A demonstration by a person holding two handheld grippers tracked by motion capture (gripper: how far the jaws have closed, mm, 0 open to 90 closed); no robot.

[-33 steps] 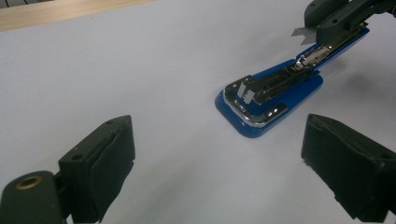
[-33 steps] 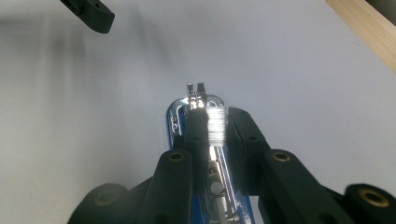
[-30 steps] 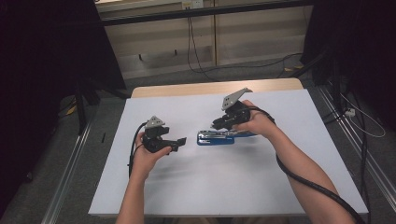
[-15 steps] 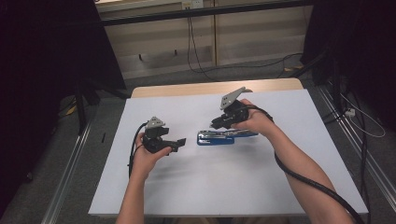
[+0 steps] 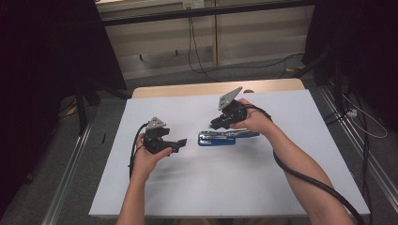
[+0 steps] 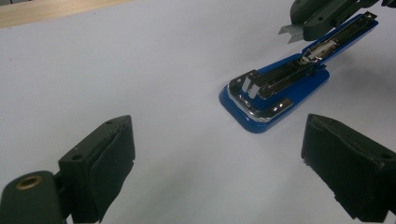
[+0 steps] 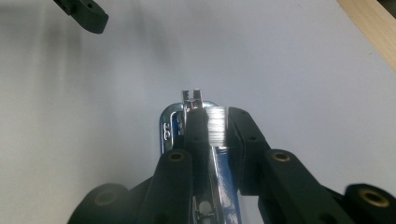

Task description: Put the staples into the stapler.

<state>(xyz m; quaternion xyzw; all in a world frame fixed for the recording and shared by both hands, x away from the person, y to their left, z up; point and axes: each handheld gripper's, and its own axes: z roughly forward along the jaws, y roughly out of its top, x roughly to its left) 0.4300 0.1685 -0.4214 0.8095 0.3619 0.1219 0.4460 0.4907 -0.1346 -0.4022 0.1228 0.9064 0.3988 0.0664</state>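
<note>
While the right gripper's (image 7: 215, 128) narrowed fingers pinch a staple strip (image 7: 215, 127), the stapler (image 7: 180, 122) lies beneath.

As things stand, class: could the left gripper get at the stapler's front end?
Probably yes. The left gripper is open and faces the stapler across bare white table; the right gripper holds a staple strip farther back.

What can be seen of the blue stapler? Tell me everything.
The blue stapler lies flat on the white table cover, opened up: blue plastic base with a shiny metal plate, metal staple channel exposed. The right gripper holds a strip of staples just above its channel; the left gripper waits apart, open.
</note>
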